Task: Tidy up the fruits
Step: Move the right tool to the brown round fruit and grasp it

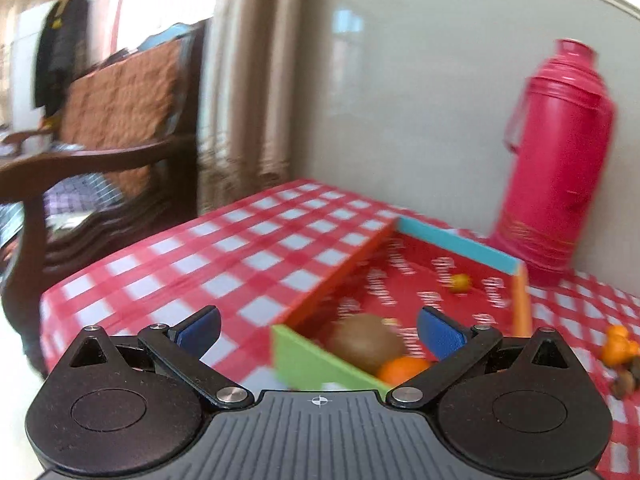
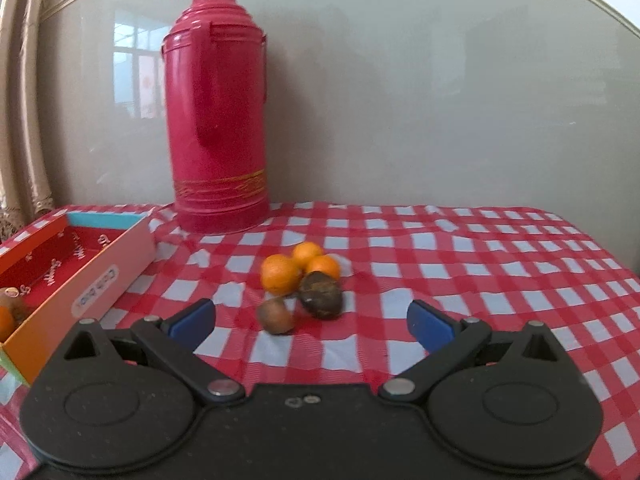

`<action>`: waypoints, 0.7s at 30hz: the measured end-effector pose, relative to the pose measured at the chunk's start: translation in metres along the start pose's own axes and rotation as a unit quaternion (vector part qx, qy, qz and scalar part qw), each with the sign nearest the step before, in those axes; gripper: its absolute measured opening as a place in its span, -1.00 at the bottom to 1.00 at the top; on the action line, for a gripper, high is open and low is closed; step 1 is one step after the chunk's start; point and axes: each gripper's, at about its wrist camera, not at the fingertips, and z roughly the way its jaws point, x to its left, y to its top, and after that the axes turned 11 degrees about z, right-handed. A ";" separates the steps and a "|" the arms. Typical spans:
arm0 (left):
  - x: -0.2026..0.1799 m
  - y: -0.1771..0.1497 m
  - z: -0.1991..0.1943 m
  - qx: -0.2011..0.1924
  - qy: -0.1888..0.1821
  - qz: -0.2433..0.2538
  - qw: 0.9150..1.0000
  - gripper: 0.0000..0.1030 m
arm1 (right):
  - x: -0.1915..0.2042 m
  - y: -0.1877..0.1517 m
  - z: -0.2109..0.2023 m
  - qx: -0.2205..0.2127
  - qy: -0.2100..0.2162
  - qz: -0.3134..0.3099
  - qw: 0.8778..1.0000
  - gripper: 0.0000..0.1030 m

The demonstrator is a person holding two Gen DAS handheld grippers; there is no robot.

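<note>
My left tongs (image 1: 318, 330) gape empty over the shallow red cardboard box (image 1: 340, 270), where a brown kiwi (image 1: 366, 342) and an orange mandarin (image 1: 402, 370) lie. My right tongs (image 2: 312, 322) stand open before loose fruits (image 2: 302, 286) clustered on the red-checked surface (image 2: 460, 264); beyond them stands a tall crimson thermos (image 2: 218, 112).

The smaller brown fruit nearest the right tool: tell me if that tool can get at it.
Probably yes. The right tool stands open, nothing lies between it and the smaller brown fruit, though the larger brown fruit crowds it.
</note>
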 end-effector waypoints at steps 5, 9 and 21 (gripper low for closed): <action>0.026 -0.008 0.010 0.036 0.037 -0.029 0.998 1.00 | 0.011 -0.001 0.010 0.020 0.013 -0.006 1.000 0.55; 0.041 -0.012 0.014 0.047 0.046 -0.055 0.996 1.00 | 0.021 -0.003 0.022 0.042 0.025 -0.023 0.999 0.22; 0.062 -0.014 0.010 0.036 0.072 -0.058 0.995 1.00 | 0.023 0.001 0.058 0.090 0.019 -0.019 0.996 -0.38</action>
